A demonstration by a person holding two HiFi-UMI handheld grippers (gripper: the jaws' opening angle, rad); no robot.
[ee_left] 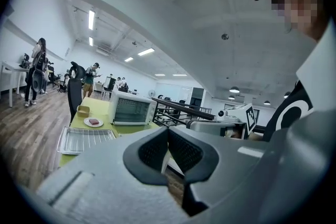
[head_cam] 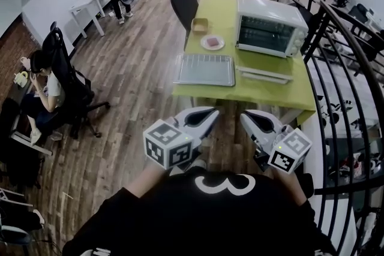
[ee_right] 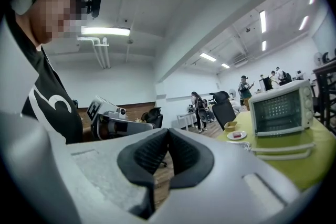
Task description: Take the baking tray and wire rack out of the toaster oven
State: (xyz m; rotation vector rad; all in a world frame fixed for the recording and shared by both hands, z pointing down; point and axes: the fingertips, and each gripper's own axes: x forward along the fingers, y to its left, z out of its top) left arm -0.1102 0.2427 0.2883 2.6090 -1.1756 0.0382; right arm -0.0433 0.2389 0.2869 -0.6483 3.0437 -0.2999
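1. Toaster oven (head_cam: 270,24): white, box-shaped, dark glass window in front; door seen shut. Stood upright at far-right part of green table (head_cam: 222,15).
2. Baking tray (head_cam: 178,72): silver, rect., shallow rim. Laid flat on table, outside oven, near its front-left.
3. Wire rack (head_cam: 204,69): thin parallel metal bars. Seen lying flat in tray.

Table (head_cam: 223,12): yellow-green top. Toaster oven (head_cam: 270,24): white shell, dark glass door. Baking tray (head_cam: 204,69): silver-grey, fine parallel wire lines across it. Plate (head_cam: 212,42): white, with a reddish-pink piece on it. Small box (head_cam: 200,24): tan. Floor (head_cam: 132,87): brown wood planks. My left tongs (head_cam: 211,113) and right tongs (head_cam: 246,118): pale grey, black textured pads (ee_left: 155,152), black-and-white square markers.
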